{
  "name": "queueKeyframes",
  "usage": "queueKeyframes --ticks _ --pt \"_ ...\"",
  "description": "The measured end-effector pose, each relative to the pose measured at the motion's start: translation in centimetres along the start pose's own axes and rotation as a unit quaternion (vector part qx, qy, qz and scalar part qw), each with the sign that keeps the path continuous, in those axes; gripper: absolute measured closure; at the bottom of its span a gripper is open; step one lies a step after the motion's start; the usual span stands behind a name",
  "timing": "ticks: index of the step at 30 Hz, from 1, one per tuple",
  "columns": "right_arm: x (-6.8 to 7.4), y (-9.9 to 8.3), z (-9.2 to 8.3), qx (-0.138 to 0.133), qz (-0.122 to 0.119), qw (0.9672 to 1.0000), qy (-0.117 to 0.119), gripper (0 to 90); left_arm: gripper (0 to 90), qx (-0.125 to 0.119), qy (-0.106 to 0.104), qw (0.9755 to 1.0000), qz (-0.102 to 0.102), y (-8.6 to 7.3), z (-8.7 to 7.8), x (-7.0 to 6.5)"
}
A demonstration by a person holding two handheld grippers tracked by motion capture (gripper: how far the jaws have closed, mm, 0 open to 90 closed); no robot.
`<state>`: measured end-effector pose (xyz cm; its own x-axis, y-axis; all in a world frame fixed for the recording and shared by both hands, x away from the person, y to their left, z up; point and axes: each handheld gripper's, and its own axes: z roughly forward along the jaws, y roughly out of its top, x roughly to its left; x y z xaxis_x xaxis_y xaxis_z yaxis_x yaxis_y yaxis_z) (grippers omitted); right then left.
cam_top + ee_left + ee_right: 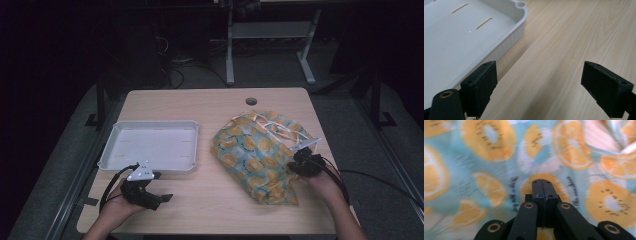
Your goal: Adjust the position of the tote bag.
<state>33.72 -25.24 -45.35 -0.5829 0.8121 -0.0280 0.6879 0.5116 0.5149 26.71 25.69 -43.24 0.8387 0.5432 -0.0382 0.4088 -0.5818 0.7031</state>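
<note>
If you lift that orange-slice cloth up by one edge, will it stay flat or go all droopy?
Probably droopy: the cloth lies crumpled in soft folds on the table, so it looks thin and floppy. It likely weighs little. Pushed, it would probably bunch up rather than slide whole. The right gripper, jaws together, is at its edge.

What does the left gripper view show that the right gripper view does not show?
Left gripper view: the white plastic tray with slots in its floor, the light wooden table, and the left gripper with jaws wide apart and nothing between them.
Right gripper view: the turquoise cloth printed with orange slices, and the right gripper with jaws together.
Both: black gripper jaws rising from the bottom edge.
</note>
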Motion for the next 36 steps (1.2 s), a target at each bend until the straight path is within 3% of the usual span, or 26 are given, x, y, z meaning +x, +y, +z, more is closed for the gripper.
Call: queueKeyframes --ticks 9,10,12,16,18,19,20,23,24,26,30,32,35,36 --pt "-2.2 1.0 0.9 -0.009 0.019 0.9997 -0.013 89.9 13.1 0.002 -0.002 1.0000 0.003 0.1 0.1 -0.2" --pt "-2.4 1.2 0.8 -0.003 0.018 0.9995 -0.024 89.9 13.1 0.002 -0.002 1.0000 0.004 0.1 0.1 -0.2" --pt "-2.2 1.3 -0.2 -0.023 0.030 0.9993 -0.006 90.0 13.1 0.000 -0.004 1.0000 0.000 0.1 0.2 -0.3" --pt "-0.4 1.8 -3.2 -0.052 0.028 0.9981 0.017 90.0 13.1 0.000 -0.002 1.0000 0.003 0.1 0.2 -0.2" --pt "0.8 1.8 -4.4 -0.051 0.022 0.9980 0.029 89.9 13.1 -0.003 -0.003 1.0000 0.000 0.1 0.2 -0.3" --pt "0.8 1.8 -4.4 -0.051 0.022 0.9980 0.029 89.9 13.1 -0.003 -0.003 1.0000 0.000 0.1 0.2 -0.3" --pt "2.0 1.6 -5.3 -0.054 0.014 0.9975 0.043 89.9 13.1 0.001 -0.002 1.0000 0.004 0.1 0.2 -0.3" --pt "3.7 1.1 -6.4 -0.058 0.003 0.9970 0.051 89.9 13.1 0.001 -0.003 1.0000 0.005 0.2 0.2 -0.4" --pt "3.7 1.1 -6.4 -0.058 0.003 0.9970 0.051 89.9 13.1 0.001 -0.003 1.0000 0.005 0.2 0.2 -0.4" --pt "5.2 0.5 -7.3 -0.065 -0.005 0.9959 0.063 89.9 13.1 0.001 -0.004 1.0000 0.004 0.2 0.3 -0.5" --pt "6.8 -0.2 -7.4 -0.060 -0.010 0.9943 0.087 89.9 13.1 0.004 -0.003 1.0000 0.008 0.2 0.2 -0.4" --pt "7.1 -0.4 -7.1 -0.053 -0.011 0.9946 0.089 89.9 13.1 0.003 -0.004 1.0000 0.006 0.2 0.2 -0.5" --pt "7.5 -1.0 -5.9 -0.027 -0.019 0.9949 0.095 90.0 13.1 0.003 -0.004 1.0000 0.002 0.1 0.2 -0.5" --pt "7.6 -1.4 -5.0 -0.006 -0.023 0.9949 0.098 90.0 13.1 0.003 -0.004 1.0000 0.003 0.1 0.2 -0.5"
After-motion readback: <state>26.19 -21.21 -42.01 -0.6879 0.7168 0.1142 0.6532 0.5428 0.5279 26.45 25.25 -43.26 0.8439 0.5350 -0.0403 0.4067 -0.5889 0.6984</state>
